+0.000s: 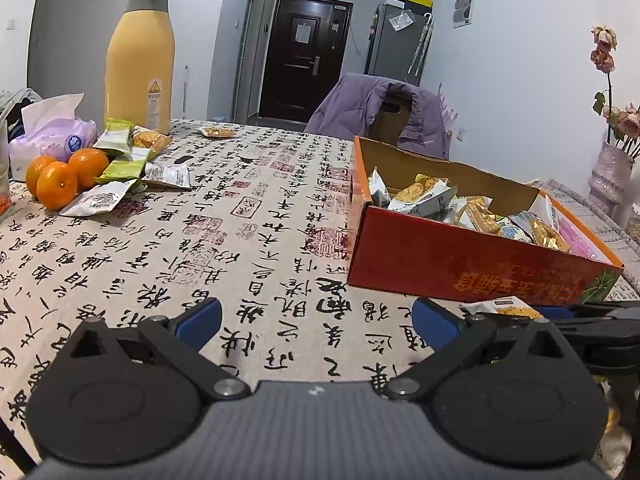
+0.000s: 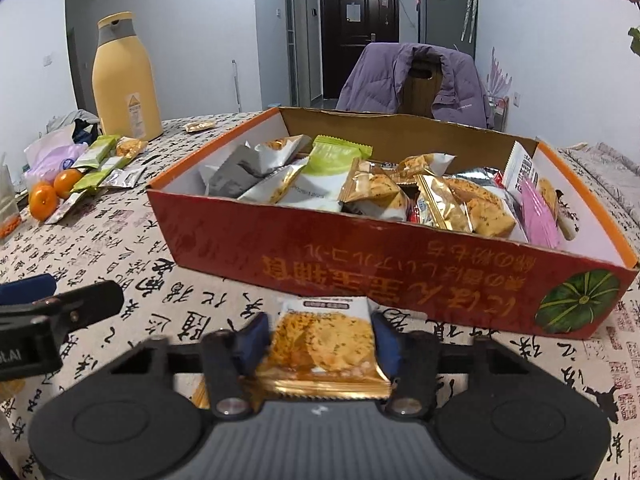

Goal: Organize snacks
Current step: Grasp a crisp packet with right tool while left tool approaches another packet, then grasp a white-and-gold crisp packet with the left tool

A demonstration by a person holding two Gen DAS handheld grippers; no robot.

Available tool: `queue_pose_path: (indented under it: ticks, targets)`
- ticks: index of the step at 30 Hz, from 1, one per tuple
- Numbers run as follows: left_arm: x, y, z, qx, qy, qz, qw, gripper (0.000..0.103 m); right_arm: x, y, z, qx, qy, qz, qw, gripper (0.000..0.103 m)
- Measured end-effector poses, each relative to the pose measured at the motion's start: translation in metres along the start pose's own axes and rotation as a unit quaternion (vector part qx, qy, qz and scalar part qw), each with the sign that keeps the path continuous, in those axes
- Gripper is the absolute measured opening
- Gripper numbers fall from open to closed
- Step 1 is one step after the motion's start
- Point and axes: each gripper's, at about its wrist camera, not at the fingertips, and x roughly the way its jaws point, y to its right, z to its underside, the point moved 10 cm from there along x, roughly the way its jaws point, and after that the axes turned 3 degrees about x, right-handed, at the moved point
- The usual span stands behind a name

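Right wrist: fingers [image 2: 256, 340] pinch a cracker packet [image 2: 324, 344] before the box wall [image 2: 360, 264]; left gripper [image 1: 316, 320] spread.

Matt printed cloth [image 2: 120, 264] covers the bench; cardboard box [image 2: 360, 268] at 12 o'clock, dull red outside; cracker packet [image 2: 324, 340], glossy foil-and-plastic film; gripper pads [image 2: 252, 338], matt blue.

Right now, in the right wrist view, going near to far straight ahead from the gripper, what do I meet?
right gripper clamping the cracker packet → red box near wall → snack packets inside → box far wall → purple jacket on chair → dark door
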Motion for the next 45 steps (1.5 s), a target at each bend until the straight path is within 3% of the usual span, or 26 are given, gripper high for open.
queue_pose_path:
  ticks: [4, 11, 17, 24, 27, 32, 45]
  targets:
    - [0.001, -0.001, 0.001, -0.005, -0.003, 0.003, 1.0, 0.103, -0.007, 0.001, -0.001, 0.004, 0.015, -0.013, 1.0, 0.044]
    - [0.003, -0.001, 0.001, -0.004, -0.005, 0.001, 1.0, 0.103, -0.038, 0.012, -0.003, 0.008, 0.058, -0.01, 0.998, 0.043]
    - [0.003, 0.001, 0.002, 0.004, -0.009, -0.002, 1.0, 0.103, -0.069, 0.049, 0.001, 0.028, 0.092, 0.015, 0.995, 0.043]
    - [0.005, 0.003, 0.004, 0.005, -0.035, -0.018, 0.9992, 0.103, -0.085, 0.104, 0.016, 0.059, 0.1, 0.05, 0.992, 0.043]
    - [0.002, 0.021, 0.005, 0.002, -0.057, 0.013, 0.9983, 0.103, -0.083, 0.118, 0.022, 0.055, 0.1, 0.075, 0.991, 0.043]
    - [-0.001, 0.066, 0.006, 0.039, -0.074, 0.036, 0.9958, 0.103, -0.082, 0.128, 0.027, 0.051, 0.103, 0.081, 0.99, 0.043]
    - [0.024, 0.133, 0.029, 0.056, -0.142, 0.037, 0.9876, 0.103, -0.083, 0.117, 0.023, 0.025, 0.115, 0.091, 0.989, 0.043]
